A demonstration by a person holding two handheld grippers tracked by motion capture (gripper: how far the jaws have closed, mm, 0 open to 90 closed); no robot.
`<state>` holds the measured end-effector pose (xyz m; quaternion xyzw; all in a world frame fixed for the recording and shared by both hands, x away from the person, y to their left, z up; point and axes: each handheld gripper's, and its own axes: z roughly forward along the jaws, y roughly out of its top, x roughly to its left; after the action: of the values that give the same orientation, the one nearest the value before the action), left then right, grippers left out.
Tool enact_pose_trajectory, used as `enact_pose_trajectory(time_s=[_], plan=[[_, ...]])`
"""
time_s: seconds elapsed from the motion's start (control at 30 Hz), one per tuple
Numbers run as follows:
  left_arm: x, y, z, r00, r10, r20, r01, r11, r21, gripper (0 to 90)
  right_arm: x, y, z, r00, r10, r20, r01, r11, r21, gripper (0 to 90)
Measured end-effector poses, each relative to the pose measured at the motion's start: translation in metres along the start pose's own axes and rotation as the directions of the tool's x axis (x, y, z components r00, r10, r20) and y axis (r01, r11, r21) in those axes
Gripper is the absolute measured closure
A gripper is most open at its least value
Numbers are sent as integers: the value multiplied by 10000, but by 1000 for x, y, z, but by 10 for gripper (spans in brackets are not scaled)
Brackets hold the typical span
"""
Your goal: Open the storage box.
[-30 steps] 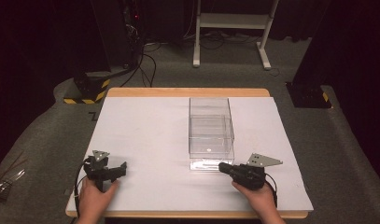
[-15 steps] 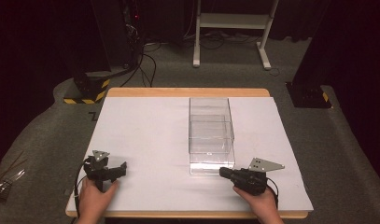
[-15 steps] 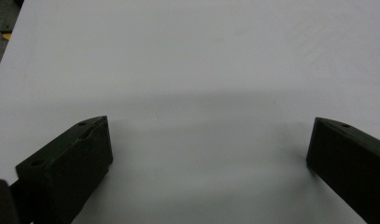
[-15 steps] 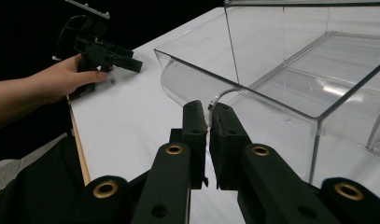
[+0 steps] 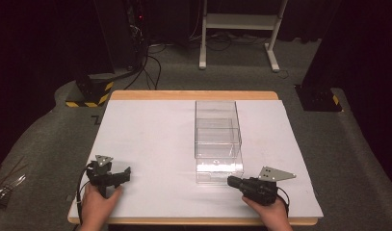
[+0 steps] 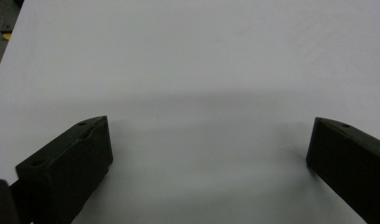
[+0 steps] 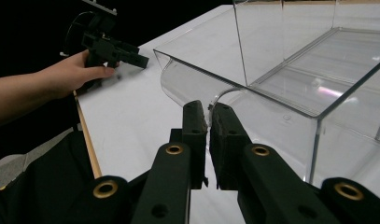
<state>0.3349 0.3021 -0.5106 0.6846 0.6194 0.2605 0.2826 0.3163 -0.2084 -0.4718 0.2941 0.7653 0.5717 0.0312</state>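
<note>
Covering the wooden table (image 5: 193, 95), a white sheet (image 5: 150, 139) bears the spread left hand-held gripper (image 5: 117, 175) and the clenched right hand-held gripper (image 5: 230, 180).

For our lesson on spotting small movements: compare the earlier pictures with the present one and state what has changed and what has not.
The right claw, jaws shut, has drawn back slightly from the near end of the clear box, toward the table's near edge. Nothing was taken hold of or let go. The left claw stays open and in place; the box has not shifted.

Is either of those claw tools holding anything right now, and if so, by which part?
The right gripper is shut on the clear box's front drawer, pinching its thin curved lip. The left gripper is open over the bare white table.
</note>
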Motion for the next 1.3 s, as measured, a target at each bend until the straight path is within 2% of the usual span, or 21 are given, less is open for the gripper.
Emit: enact_pose_trajectory(time_s=[0.57, 0.63, 0.8, 0.9, 1.03, 1.1, 1.2, 1.3], plan=[[0, 0, 0, 10000, -3, -2, 3, 10000, 3, 4, 11, -6, -7, 9998, -92, -184, 96, 9998, 178, 866], [0, 0, 0, 10000, 0, 5, 0, 10000, 15, 4, 12, -8, -9, 9998, -110, -152, 113, 9998, 160, 897], [0, 0, 0, 10000, -3, -2, 3, 10000, 4, 4, 12, -10, -13, 9999, -122, -23, 122, 9999, 65, 883], [0, 0, 0, 10000, -3, -1, 3, 10000, 6, 4, 11, -11, -11, 9999, -8, -164, 10, 9999, 131, 776], [0, 0, 0, 10000, -4, 1, 4, 10000, 7, 4, 11, -10, -6, 9995, 147, -291, -142, 9998, 169, 735], [0, 0, 0, 10000, -3, -1, 3, 10000, 7, 4, 9, -9, -3, 9990, 215, -380, -206, 9995, 245, 735], [0, 0, 0, 10000, -4, 1, 4, 10000, 6, 4, 8, -7, 4, 9981, 79, -612, -56, 9992, 387, 746], [0, 0, 0, 10000, 0, 2, 0, 10000, 2, 4, 8, -6, 8, 9963, 7, -862, 25, 9993, 374, 808]])
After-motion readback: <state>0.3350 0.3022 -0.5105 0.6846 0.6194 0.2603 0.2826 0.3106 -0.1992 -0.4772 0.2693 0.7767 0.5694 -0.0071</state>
